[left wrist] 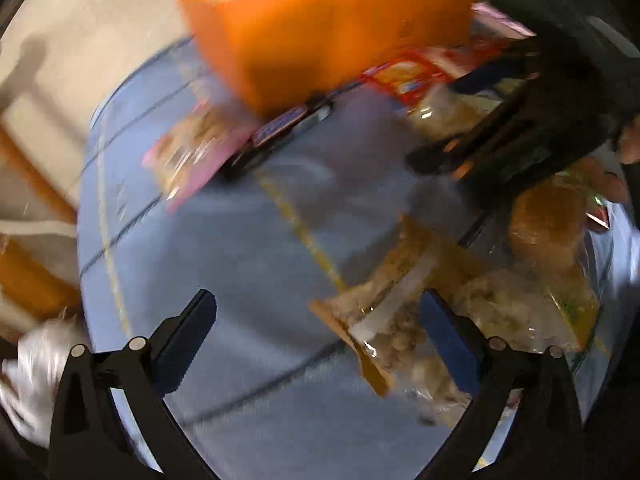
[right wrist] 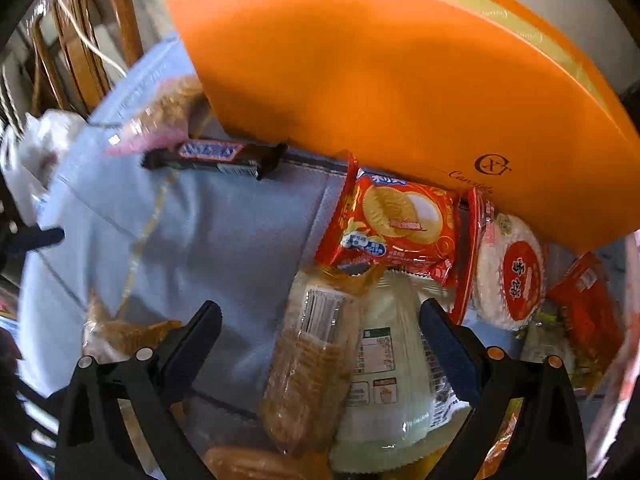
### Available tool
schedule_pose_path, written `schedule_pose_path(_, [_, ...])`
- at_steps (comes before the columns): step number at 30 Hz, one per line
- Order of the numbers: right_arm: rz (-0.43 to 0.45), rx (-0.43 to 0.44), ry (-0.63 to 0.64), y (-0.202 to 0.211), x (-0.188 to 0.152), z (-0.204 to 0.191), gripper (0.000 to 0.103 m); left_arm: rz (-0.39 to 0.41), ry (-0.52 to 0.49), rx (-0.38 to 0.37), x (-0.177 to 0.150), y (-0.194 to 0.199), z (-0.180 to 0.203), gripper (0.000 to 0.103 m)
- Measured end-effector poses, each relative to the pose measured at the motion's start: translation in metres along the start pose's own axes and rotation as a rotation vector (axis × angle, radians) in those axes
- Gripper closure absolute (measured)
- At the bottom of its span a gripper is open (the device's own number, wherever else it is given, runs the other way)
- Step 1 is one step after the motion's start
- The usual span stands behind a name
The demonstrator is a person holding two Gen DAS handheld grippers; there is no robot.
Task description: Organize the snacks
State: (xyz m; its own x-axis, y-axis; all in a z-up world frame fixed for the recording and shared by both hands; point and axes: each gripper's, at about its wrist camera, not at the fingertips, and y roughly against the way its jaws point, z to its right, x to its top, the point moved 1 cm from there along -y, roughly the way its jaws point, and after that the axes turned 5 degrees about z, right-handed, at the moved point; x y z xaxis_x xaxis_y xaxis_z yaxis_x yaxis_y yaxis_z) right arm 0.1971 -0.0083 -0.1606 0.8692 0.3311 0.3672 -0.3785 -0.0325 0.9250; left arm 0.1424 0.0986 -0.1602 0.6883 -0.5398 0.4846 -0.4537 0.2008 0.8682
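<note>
Snacks lie on a blue tablecloth [right wrist: 200, 240] in front of a big orange box [right wrist: 400, 80]. My right gripper [right wrist: 320, 310] is open and points down over a clear sleeve of crackers [right wrist: 312, 368] and a white-green packet [right wrist: 392, 360]; both lie between its fingers, unpressed. Beyond them are a red biscuit packet [right wrist: 396, 228], a round white rice cracker [right wrist: 512, 272] and a Snickers bar [right wrist: 216, 156]. In the blurred left wrist view, my left gripper [left wrist: 318, 300] is open above the cloth, with a clear brown-edged snack bag [left wrist: 384, 320] by its right finger. The right gripper [left wrist: 436, 160] shows there as a black shape.
A pink packet [right wrist: 160, 120] lies at the cloth's far left, near the Snickers bar. Another red packet [right wrist: 588, 312] sits at the right. A bagged bun [left wrist: 548, 224] lies under the right hand. A wooden chair [right wrist: 80, 52] and a white plastic bag [right wrist: 40, 140] stand past the table edge.
</note>
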Motion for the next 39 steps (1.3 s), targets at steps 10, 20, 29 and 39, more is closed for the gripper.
schedule_pose_path(10, [-0.063,0.003,-0.171,0.034,-0.025,0.025,0.004,0.105,-0.525,-0.044,-0.021,0.013,0.058,0.004])
schedule_pose_path(20, [0.010,-0.116,-0.115,0.011,-0.022,-0.019,0.043,0.029,-0.135,-0.194,-0.010,0.011,0.022,0.057])
schedule_pose_path(29, [0.097,0.062,-0.319,0.074,-0.045,0.053,0.072,-0.024,0.120,-0.176,-0.023,0.044,-0.006,0.068])
schedule_pose_path(39, [0.280,0.285,-0.546,0.155,-0.057,0.144,0.072,0.033,0.416,-0.150,-0.019,0.109,-0.054,0.068])
